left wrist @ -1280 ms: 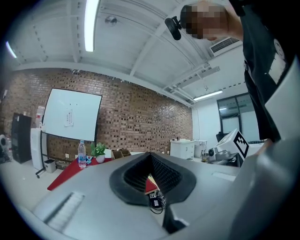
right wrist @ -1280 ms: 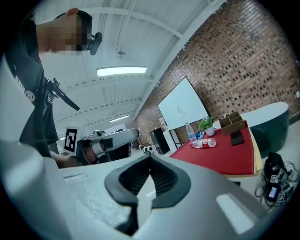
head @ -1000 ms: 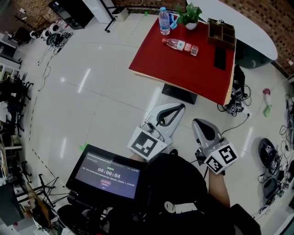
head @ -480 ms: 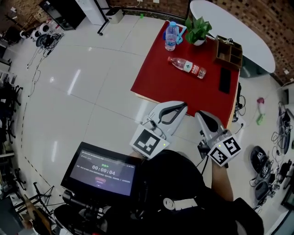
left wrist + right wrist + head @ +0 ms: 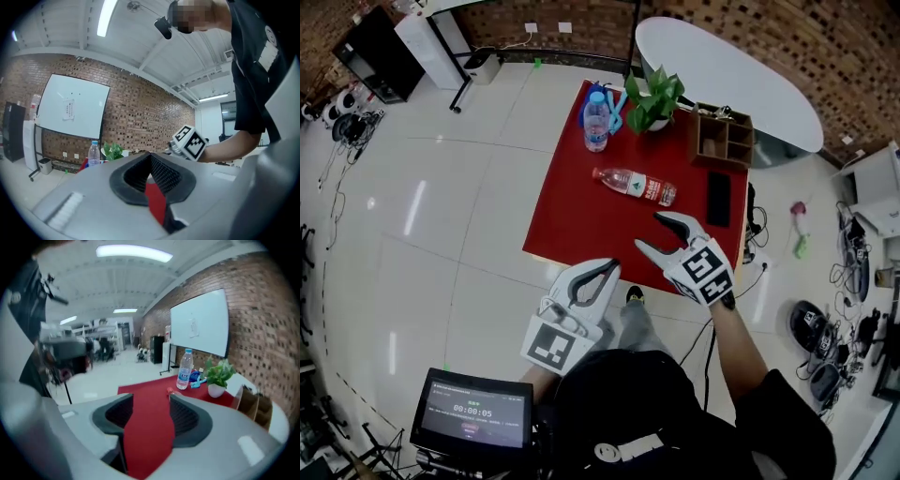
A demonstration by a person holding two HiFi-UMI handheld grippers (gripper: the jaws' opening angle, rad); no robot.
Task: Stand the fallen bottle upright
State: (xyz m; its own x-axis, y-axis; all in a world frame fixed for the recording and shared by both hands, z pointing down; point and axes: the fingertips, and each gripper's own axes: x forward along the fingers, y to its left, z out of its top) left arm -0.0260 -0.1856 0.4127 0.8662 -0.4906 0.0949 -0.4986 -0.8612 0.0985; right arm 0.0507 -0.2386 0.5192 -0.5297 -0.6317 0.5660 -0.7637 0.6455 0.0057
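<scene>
Right gripper [image 5: 649,232]: the jaws were apart and opening, released, with nothing between them; in the right gripper view [image 5: 151,395] only red tabletop showed through the gap. It hung over the near part of the table, tilted down toward the fallen bottle.
Left gripper [image 5: 612,267]: clenched, the jaw tips meeting, and empty; in the left gripper view [image 5: 150,154] the tips closed to a point. It sat at the table's near edge.
Fallen bottle [image 5: 635,186]: it lay on its side near the middle of the table, cap toward the left in the head view, well apart from both grippers.
Table [image 5: 572,220]: red top, standing on a pale tiled floor [image 5: 441,234].
Second bottle [image 5: 596,122]: upright at the far left corner, just beside a potted plant [image 5: 654,94].
Wooden box [image 5: 722,139]: at the far right corner.
Phone [image 5: 718,199]: flat near the right edge, beside the fallen bottle's base.
</scene>
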